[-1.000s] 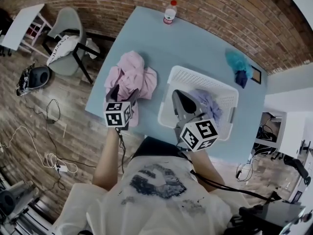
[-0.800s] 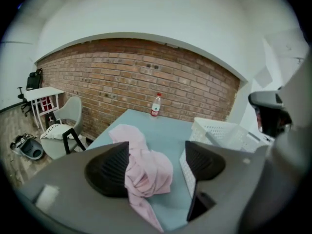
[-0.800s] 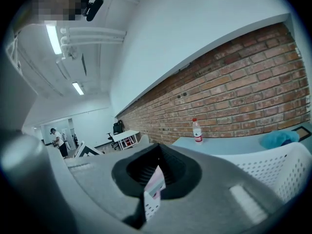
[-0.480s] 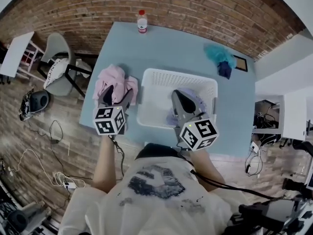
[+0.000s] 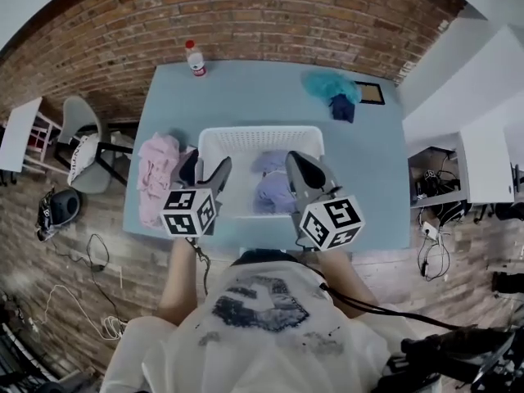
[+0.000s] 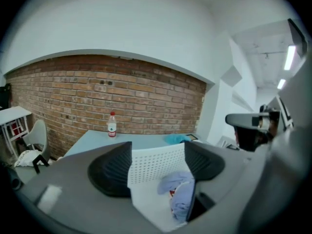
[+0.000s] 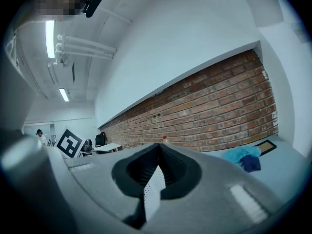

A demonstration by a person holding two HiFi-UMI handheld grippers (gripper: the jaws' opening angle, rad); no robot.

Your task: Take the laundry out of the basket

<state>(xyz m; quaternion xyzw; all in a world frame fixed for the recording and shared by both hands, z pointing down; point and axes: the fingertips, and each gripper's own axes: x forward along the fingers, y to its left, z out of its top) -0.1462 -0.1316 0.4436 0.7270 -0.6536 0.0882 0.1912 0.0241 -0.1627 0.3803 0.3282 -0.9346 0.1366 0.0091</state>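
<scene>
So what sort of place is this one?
Likely an office or lab workspace, not a home: bare brick wall, ceiling strip lights with exposed pipes, loose cables on the floor.

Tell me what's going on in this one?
A person holds a tool in each hand above a white laundry basket on a light blue table. A pink garment lies on the table left of the basket, already out. A lavender garment is in the basket. The left tool hangs open and empty over the basket's left edge. The right tool is over the basket with its jaws together, and no laundry is in them.
</scene>
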